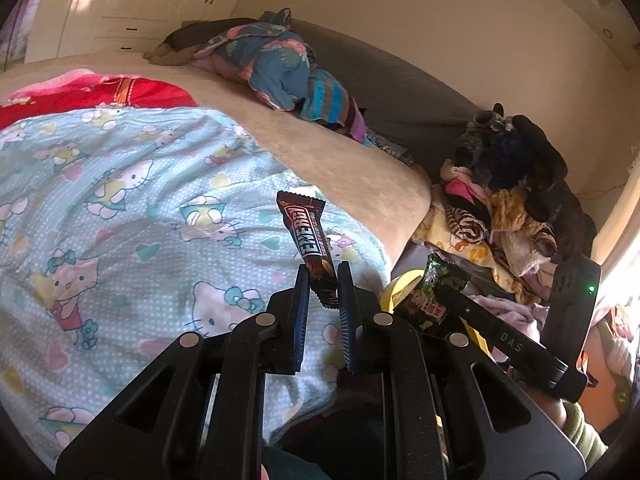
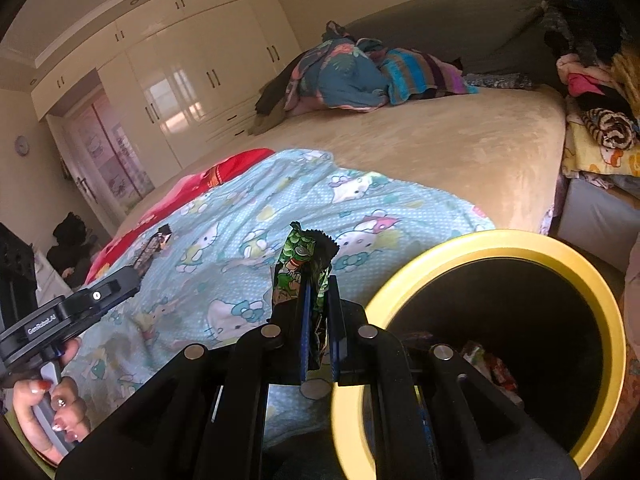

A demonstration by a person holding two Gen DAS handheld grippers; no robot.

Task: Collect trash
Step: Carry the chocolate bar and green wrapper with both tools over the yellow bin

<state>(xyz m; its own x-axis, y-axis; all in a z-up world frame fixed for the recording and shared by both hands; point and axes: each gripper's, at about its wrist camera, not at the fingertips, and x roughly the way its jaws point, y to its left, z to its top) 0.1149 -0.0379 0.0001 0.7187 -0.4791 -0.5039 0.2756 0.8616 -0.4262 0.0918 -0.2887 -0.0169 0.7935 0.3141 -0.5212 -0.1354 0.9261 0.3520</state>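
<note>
A: Trash is what is being picked up here. A brown candy wrapper (image 1: pixel 306 240) is pinched by its bottom end in the left gripper (image 1: pixel 324 276), near the middle of the left view. It is held up above the blue cat blanket (image 1: pixel 120 208).

B: And the other claw?

A: The right gripper (image 2: pixel 318 280) is squeezed tight on a green snack wrapper (image 2: pixel 298 264), in the middle of the right view. The wrapper is held standing up, probably so it is not dropped.

B: Where is the trash meant to be put?

A: A yellow bin (image 2: pixel 440 252) is seen at the lower right of the right view, just beside the bed (image 2: pixel 460 148). Some wrappers are already seen at the bottom of it. The green wrapper is held close to the rim, likely so it can be let go over the hole.

B: Is more trash seen on the blanket?

A: None can be made out for sure.
</note>
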